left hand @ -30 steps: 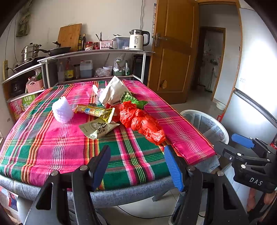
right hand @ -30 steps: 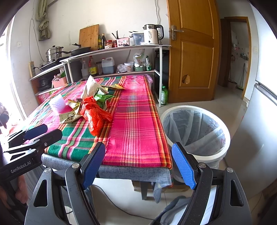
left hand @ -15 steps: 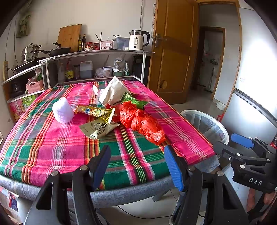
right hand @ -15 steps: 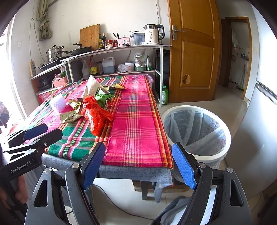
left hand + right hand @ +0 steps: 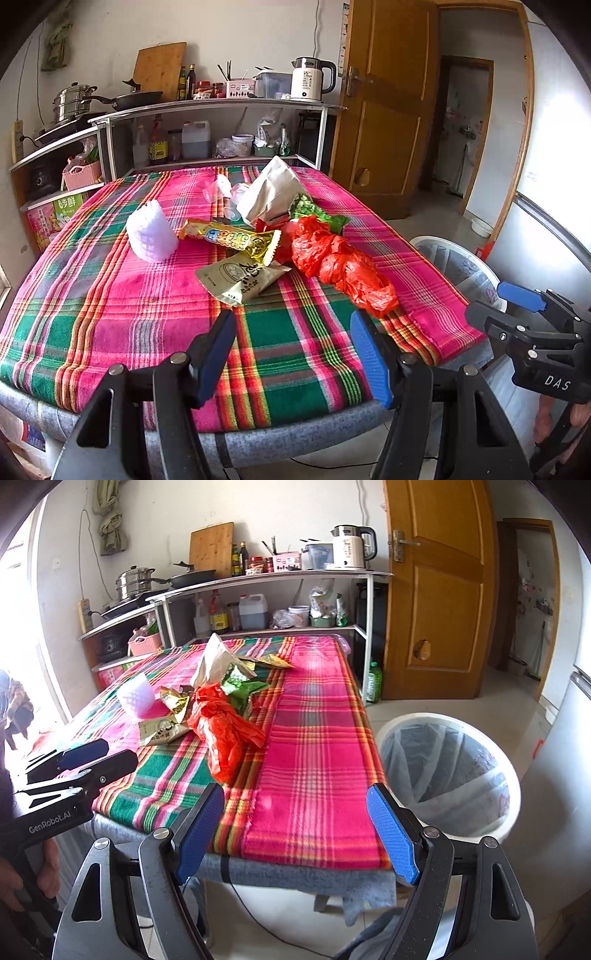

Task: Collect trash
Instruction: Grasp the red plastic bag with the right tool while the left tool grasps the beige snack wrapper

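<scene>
A heap of trash lies mid-table: a crumpled red plastic bag, a beige snack packet, a yellow wrapper, a green wrapper, a white paper bag and a white foam sleeve. A white lined bin stands on the floor beside the table's right edge. My left gripper hovers open at the near table edge, short of the heap. My right gripper is open near the front right corner, holding nothing.
The table wears a pink and green plaid cloth. Behind it, a white shelf unit holds a kettle, pots and bottles. A wooden door is at the back right, with a green bottle on the floor. A hand grips the left handle.
The right wrist view has swung slightly to the left, so the table and bin sit a little further right. Both grippers stay open and the trash has not moved.
</scene>
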